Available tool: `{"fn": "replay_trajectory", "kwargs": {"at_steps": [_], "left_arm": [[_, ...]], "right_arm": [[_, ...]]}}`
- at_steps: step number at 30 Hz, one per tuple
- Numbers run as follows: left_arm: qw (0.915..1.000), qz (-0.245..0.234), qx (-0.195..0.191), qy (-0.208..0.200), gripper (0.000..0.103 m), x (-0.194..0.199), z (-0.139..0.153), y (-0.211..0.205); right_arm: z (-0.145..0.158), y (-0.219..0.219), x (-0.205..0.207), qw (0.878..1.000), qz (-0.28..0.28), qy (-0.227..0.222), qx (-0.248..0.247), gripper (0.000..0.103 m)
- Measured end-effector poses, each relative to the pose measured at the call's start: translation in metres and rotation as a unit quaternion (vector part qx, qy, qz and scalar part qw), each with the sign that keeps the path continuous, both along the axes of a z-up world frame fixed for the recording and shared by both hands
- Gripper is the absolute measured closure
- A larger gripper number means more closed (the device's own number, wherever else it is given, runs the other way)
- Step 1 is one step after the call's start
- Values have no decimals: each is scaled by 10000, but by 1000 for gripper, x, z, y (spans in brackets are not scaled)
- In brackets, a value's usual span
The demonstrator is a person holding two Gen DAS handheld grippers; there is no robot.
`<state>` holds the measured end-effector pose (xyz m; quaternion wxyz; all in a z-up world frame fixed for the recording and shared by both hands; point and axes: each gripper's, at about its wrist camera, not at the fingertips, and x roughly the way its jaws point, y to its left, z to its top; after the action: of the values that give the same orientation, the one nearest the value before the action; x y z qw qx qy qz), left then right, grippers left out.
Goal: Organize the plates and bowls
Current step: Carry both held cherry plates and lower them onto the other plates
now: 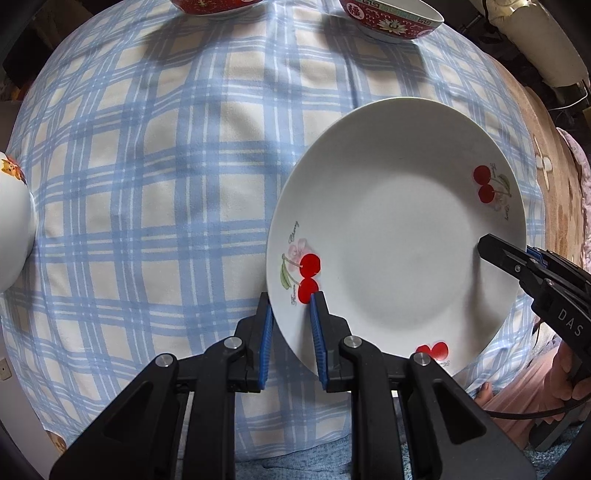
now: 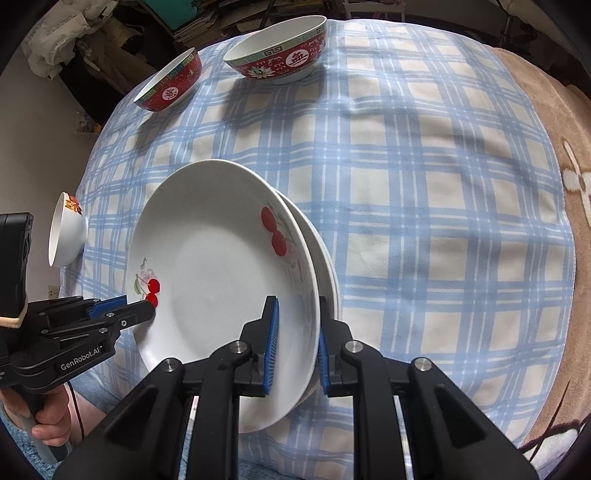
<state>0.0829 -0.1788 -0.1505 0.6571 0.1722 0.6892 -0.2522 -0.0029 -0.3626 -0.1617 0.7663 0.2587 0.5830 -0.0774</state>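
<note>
White cherry-print plate (image 2: 221, 266), apparently stacked on another plate (image 2: 325, 258).

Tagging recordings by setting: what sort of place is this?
Probably a lived-in home room, not a lab: a blue-and-cream checked cloth covers a soft surface beside a tan flowered blanket, with red patterned ceramic bowls on it and cluttered stacks of papers behind.

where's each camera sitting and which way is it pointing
Left wrist: sits on the left gripper, looking down at the cherry plate on the checked cloth; its own fingers straddle the plate's rim.
Right wrist: sits on the right gripper, looking down and across the cloth at two stacked plates and the red bowls; a hand shows.
Shared: the plate, the cloth, the bowls, and each other's gripper.
</note>
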Motion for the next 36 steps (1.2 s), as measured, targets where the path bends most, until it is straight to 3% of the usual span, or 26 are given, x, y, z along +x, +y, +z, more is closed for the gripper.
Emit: {"fn": "replay_trajectory", "kwargs": {"at_steps": [8,24,36], "left_arm": [[9999,160,8,10,83,2,-1,2],[9996,-65,138,-219,84,-7,-5,-4],[9995,67,76,-299,81,-8,2,0]], "right_arm": [[1,0,-1,10000,14,-13,-47,84],[15,-1,-8,9994,-162,-178,-254,85],[21,-5,-9,9988,-299,-301,-258,85]]}}
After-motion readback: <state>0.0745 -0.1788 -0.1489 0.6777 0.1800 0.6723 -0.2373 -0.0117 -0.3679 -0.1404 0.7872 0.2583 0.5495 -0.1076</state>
